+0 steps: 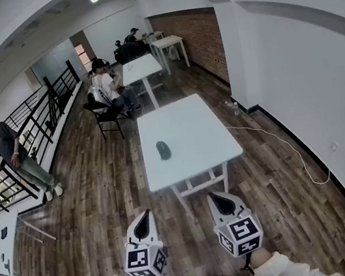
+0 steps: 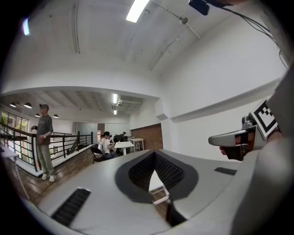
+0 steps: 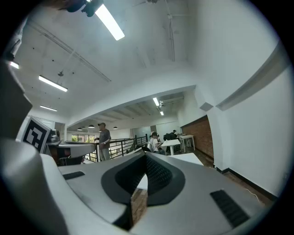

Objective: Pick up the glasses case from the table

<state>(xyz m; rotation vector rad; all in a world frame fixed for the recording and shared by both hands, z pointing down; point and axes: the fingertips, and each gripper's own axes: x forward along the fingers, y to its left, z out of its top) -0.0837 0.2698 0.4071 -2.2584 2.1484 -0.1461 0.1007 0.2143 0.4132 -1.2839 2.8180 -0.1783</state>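
The glasses case is a small dark oval lying on the left half of the white table in the head view. Both grippers hang over the wooden floor, short of the table's near edge and well apart from the case. My left gripper has its jaws shut with nothing between them. My right gripper also looks shut and empty. In the left gripper view the left gripper points level at the table. In the right gripper view the right gripper points level beside the table. Neither gripper view shows the case.
A person stands by the black railing at the left. Seated people and more white tables are behind. A small white table stands at the left, a cable trails on the floor at the right, near the wall.
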